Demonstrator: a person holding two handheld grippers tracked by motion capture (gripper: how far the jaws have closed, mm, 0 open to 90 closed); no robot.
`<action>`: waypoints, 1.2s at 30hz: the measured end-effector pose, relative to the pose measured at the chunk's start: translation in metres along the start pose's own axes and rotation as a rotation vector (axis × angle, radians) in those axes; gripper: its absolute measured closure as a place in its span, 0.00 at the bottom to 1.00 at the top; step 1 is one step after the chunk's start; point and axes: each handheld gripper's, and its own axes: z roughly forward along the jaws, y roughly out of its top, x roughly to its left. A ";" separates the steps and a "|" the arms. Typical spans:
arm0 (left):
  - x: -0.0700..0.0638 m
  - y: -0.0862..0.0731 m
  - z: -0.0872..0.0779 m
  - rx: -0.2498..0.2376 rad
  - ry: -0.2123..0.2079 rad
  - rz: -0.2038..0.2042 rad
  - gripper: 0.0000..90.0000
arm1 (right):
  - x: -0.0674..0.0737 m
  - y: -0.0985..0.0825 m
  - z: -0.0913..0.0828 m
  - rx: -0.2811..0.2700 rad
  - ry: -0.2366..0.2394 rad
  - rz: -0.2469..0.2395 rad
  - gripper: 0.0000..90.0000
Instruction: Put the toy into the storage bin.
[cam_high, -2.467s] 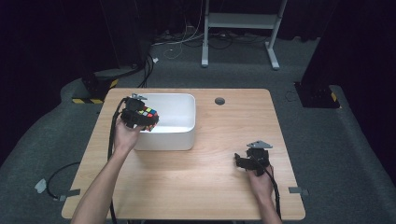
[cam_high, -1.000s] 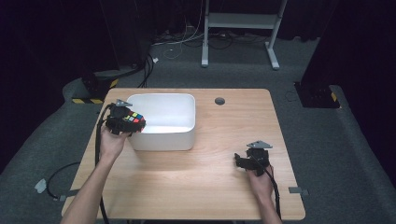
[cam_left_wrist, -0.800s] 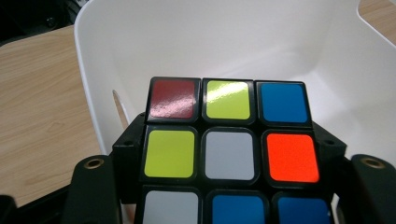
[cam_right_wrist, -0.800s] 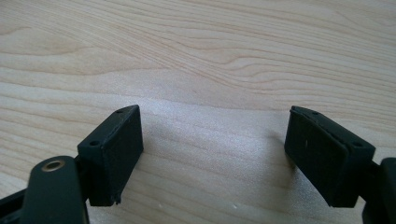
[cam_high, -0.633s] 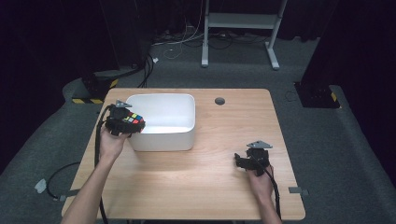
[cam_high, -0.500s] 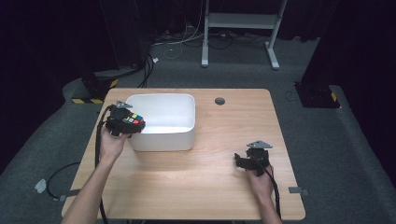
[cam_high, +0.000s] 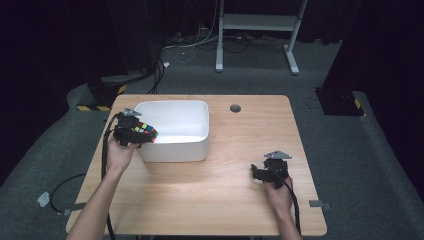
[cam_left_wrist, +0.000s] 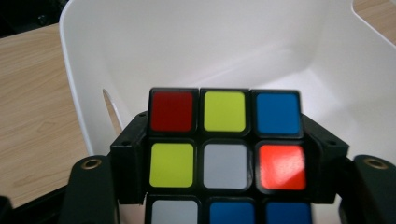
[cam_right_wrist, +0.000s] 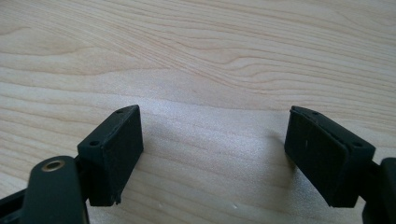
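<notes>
Cube (cam_left_wrist: 224, 154), multicoloured, sits between the left gripper's (cam_high: 131, 134) jaws over the left rim of the white bin (cam_high: 200, 142); jaws have just been easing apart, pads still against its sides. Left forearm reaches up from the bin's near-left. Since 2.5 s ago, cube has shifted left, off the bin's interior. Right gripper (cam_high: 270, 172) rests released, well right of the bin.

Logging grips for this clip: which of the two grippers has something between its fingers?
The left gripper, at the white bin: a puzzle cube sits between its fingers. The right gripper stands open over bare table.
</notes>
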 end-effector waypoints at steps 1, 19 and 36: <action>0.000 0.000 -0.001 -0.007 0.000 -0.001 0.35 | 0.000 0.000 0.000 0.000 0.000 0.000 0.21; -0.008 0.006 -0.011 -0.066 -0.036 0.006 0.28 | 0.000 0.000 0.000 0.000 0.002 0.001 0.21; -0.011 0.006 -0.025 -0.112 -0.025 0.016 0.23 | 0.000 0.000 0.000 0.000 0.002 0.000 0.21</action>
